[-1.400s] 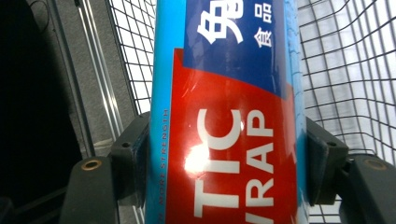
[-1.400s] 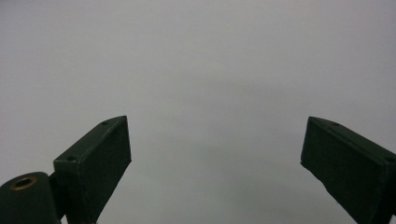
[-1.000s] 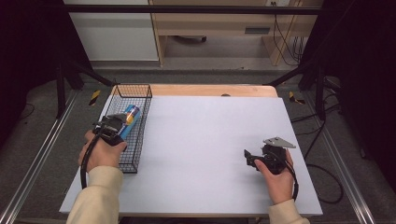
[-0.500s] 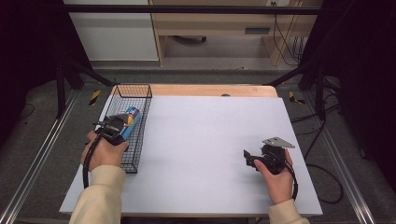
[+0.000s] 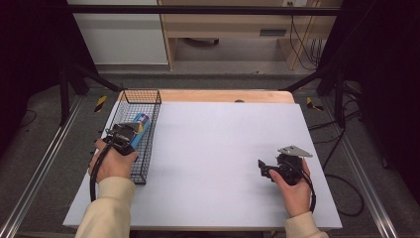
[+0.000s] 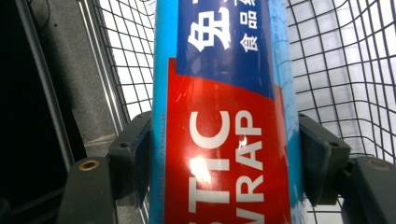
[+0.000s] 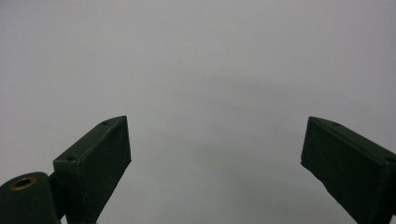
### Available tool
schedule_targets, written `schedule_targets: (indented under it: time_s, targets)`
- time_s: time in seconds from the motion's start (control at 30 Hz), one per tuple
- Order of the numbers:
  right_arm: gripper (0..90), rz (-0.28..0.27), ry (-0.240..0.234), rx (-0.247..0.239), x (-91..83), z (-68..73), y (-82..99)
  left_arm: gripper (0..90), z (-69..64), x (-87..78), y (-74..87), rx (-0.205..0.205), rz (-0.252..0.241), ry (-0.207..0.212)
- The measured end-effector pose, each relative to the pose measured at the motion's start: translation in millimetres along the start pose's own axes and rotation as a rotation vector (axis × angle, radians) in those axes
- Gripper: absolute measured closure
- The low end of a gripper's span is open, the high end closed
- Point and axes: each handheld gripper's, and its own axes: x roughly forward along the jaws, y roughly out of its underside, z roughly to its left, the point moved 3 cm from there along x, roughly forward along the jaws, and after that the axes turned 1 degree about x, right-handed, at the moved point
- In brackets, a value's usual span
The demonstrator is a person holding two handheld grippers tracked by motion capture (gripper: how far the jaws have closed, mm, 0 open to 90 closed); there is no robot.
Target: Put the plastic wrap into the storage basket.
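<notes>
white board covers the table in front of you, with a black wire basket along its left edge. your left gripper sits over the basket, its jaws pinching a blue and red plastic wrap box on both sides. your right gripper rests near the right edge, jaws spread wide with nothing between them.

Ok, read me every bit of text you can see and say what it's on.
"TIC" over "VRAP", white on red, cut off at the left: on the box between the left gripper jaws.
White Chinese characters on its blue band: cut off, unreadable.
Small print along its left edge: too small to read.
</notes>
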Motion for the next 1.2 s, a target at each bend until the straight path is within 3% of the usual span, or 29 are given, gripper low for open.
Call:
schedule_targets:
  time_s: [0.17,0.37,0.57,0.67,0.93,1.03,1.07,1.2]
  targets:
    - [8.5,0.003,-0.002,0.0,0.2,1.3,0.1,28.0,-1.2,-2.1,-1.2,0.006,-0.017,-0.007]
    - [8.4,0.004,0.0,-0.007,0.4,0.9,0.2,17.0,-2.1,-9.8,1.3,-0.004,-0.087,-0.02]
    - [8.4,0.002,0.003,-0.008,-0.6,0.8,-0.3,9.9,-5.8,-39.2,5.4,-0.008,-0.24,-0.041]
    - [8.2,-0.001,0.008,-0.01,-1.7,0.9,-0.8,8.8,-10.1,-58.0,6.5,0.009,-0.334,-0.04]
    - [6.1,-0.022,0.014,-0.02,-6.0,0.1,-3.1,6.9,-41.1,-91.0,8.7,0.084,-0.548,0.075]
    - [5.3,-0.033,0.021,-0.037,-7.8,0.9,-4.2,6.2,-55.6,-95.1,6.6,0.15,-0.615,0.131]
    - [5.2,-0.038,0.019,-0.04,-8.6,1.4,-4.4,6.1,-59.9,-95.8,7.0,0.149,-0.617,0.155]
    - [4.3,-0.047,0.023,-0.052,-10.9,4.3,-3.5,5.1,-78.3,-98.1,1.2,0.229,-0.67,0.228]
